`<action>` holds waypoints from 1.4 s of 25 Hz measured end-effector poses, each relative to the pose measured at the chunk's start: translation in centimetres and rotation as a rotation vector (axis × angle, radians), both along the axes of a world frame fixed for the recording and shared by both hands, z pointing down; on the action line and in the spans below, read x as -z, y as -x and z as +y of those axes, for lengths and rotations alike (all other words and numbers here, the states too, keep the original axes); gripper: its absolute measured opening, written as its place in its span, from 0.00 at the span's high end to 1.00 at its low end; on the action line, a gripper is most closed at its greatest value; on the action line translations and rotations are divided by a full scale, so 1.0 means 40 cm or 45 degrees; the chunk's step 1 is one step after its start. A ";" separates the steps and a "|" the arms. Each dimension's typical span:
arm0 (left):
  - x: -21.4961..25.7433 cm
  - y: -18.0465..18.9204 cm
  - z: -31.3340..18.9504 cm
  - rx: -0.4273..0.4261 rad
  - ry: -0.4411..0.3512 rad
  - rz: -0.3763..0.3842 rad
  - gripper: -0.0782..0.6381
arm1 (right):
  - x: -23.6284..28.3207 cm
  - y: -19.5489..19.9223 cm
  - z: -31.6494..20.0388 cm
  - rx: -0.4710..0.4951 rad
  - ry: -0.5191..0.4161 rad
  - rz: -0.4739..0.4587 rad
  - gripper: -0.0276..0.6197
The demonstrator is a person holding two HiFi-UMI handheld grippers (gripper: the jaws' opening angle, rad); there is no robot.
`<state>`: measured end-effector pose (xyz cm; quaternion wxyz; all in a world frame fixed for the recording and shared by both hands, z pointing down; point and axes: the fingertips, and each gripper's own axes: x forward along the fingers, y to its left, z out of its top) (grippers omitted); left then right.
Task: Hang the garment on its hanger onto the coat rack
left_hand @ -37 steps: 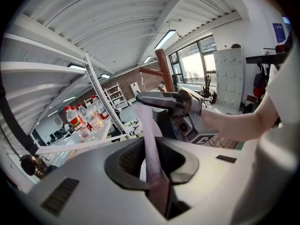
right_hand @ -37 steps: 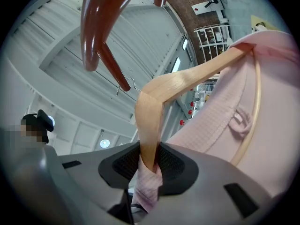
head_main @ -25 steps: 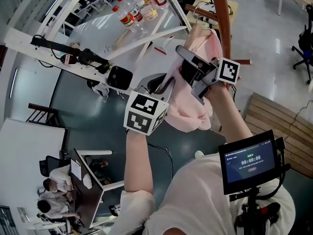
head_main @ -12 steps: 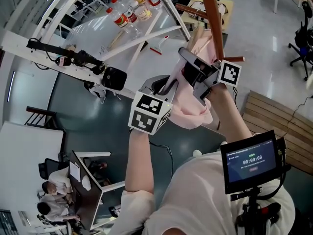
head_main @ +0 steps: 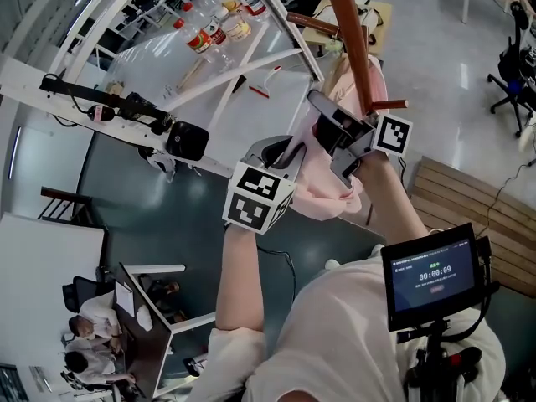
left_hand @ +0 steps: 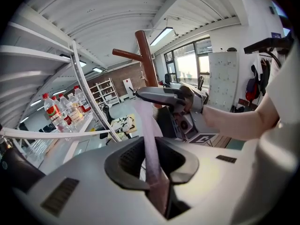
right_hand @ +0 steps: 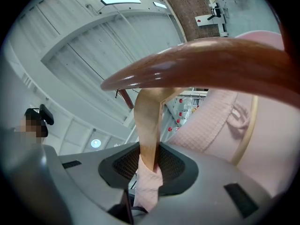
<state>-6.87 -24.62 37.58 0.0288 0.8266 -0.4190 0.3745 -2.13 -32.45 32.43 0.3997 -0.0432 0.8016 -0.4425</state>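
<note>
The brown coat rack (head_main: 352, 40) rises at top centre of the head view, with one peg (head_main: 387, 104) just above my right gripper's marker cube. The pink garment (head_main: 322, 195) hangs bunched between both grippers. My right gripper (head_main: 325, 111) points upward and is shut on the light wooden hanger (right_hand: 150, 121) and a fold of pink cloth, right under a brown peg (right_hand: 211, 60). My left gripper (head_main: 286, 153) is shut on a strip of the garment (left_hand: 149, 139), which runs up to the right gripper (left_hand: 164, 95) beside the coat rack (left_hand: 145, 55).
A white frame table with several bottles (head_main: 209, 32) lies behind the rack. A black camera arm (head_main: 126, 107) reaches in from the left. A monitor (head_main: 431, 275) sits at lower right, a slatted wooden bench (head_main: 469, 199) at right, and people at a desk (head_main: 92, 325) at lower left.
Both grippers and the garment have drawn closer to the rack's pole. The right gripper's cube now sits just under the right peg.
</note>
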 end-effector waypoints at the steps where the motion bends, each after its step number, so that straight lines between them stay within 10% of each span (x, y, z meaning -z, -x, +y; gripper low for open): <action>1: -0.002 -0.001 0.000 -0.001 0.001 0.004 0.80 | -0.001 -0.001 0.000 -0.002 -0.001 0.004 0.78; 19: -0.043 -0.058 0.022 -0.040 0.013 0.083 0.79 | -0.046 -0.074 0.032 -0.005 -0.042 -0.084 0.78; 35: 0.008 -0.072 0.080 -0.105 -0.103 0.224 0.78 | -0.105 -0.208 0.098 -0.209 -0.048 0.102 0.78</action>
